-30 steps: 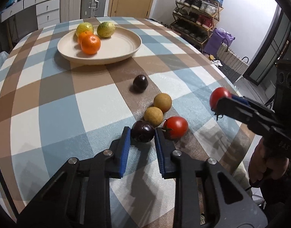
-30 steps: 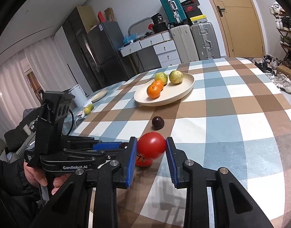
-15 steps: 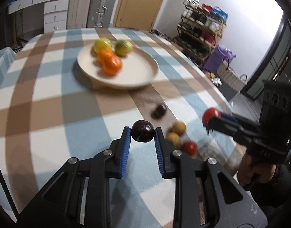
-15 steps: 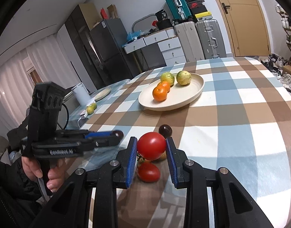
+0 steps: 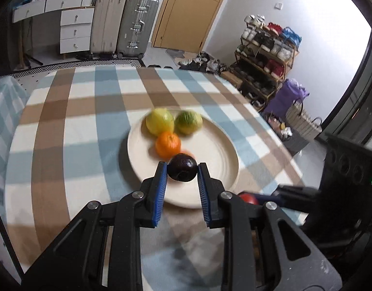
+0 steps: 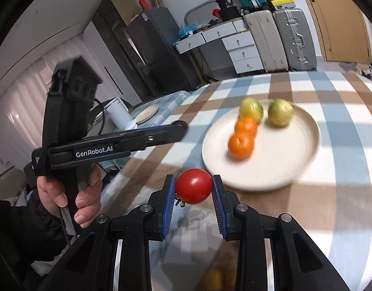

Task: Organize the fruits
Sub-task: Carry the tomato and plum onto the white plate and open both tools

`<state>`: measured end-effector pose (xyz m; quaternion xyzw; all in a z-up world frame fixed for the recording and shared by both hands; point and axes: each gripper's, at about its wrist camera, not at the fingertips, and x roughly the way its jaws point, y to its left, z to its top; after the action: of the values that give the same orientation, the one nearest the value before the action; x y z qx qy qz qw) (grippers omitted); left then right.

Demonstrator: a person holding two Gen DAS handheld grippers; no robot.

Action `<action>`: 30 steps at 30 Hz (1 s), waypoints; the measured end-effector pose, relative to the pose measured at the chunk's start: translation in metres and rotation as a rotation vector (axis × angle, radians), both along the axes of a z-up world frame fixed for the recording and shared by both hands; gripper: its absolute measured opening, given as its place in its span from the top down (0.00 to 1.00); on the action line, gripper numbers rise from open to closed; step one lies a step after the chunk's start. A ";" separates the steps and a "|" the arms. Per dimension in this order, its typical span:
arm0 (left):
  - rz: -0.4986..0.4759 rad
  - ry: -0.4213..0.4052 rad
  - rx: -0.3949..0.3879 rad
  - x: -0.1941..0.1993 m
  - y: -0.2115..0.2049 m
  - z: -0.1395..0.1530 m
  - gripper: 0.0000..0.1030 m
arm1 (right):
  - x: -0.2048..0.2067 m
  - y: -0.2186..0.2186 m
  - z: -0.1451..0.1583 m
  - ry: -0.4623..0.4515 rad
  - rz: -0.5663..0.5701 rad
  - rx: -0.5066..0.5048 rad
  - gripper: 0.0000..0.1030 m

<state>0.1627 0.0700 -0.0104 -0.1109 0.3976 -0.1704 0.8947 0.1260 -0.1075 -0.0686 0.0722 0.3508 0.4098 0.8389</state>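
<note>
**Two fruits head for the plate**

The left gripper clamps a dark purple round plum over the near rim of the cream round plate, just short of the oranges. The right gripper grips a red tomato short of that plate, above the checked bench. Best practice: lower each fruit onto bare plate before releasing, clear of the citrus.

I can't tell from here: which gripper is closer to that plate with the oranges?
Left. The left gripper holds its dark plum over the plate, above its near part. The right gripper, holding a tomato, seems just short of the plate's near rim.
</note>
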 end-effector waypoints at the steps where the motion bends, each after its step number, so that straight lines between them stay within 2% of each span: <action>1: 0.001 0.008 -0.008 0.012 0.003 0.001 0.78 | 0.007 0.007 0.001 0.000 -0.001 -0.005 0.70; 5: 0.000 0.043 -0.017 0.052 0.008 -0.006 0.78 | 0.036 0.028 0.004 0.004 -0.008 -0.043 0.70; 9: -0.004 0.082 -0.015 0.080 0.012 -0.020 0.78 | 0.057 0.044 0.007 0.014 -0.012 -0.060 0.70; 13: -0.022 0.117 -0.047 0.101 0.017 -0.036 0.78 | 0.074 0.060 0.009 0.006 -0.013 -0.093 0.70; 18: -0.016 0.139 -0.065 0.109 0.021 -0.051 0.78 | 0.086 0.077 0.005 -0.011 -0.017 -0.159 0.70; 23: -0.021 0.172 -0.093 0.119 0.021 -0.064 0.78 | 0.096 0.080 -0.007 0.014 -0.024 -0.185 0.70; 26: -0.017 0.181 -0.092 0.123 0.018 -0.068 0.78 | 0.102 0.080 -0.010 0.039 -0.038 -0.181 0.70; 30: -0.014 0.188 -0.091 0.126 0.015 -0.067 0.77 | 0.103 0.084 -0.009 0.026 -0.062 -0.207 0.68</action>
<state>0.2888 0.0850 -0.0775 -0.1642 0.4722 -0.1833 0.8464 0.2290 -0.0231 -0.0776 0.0014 0.3996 0.3442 0.8496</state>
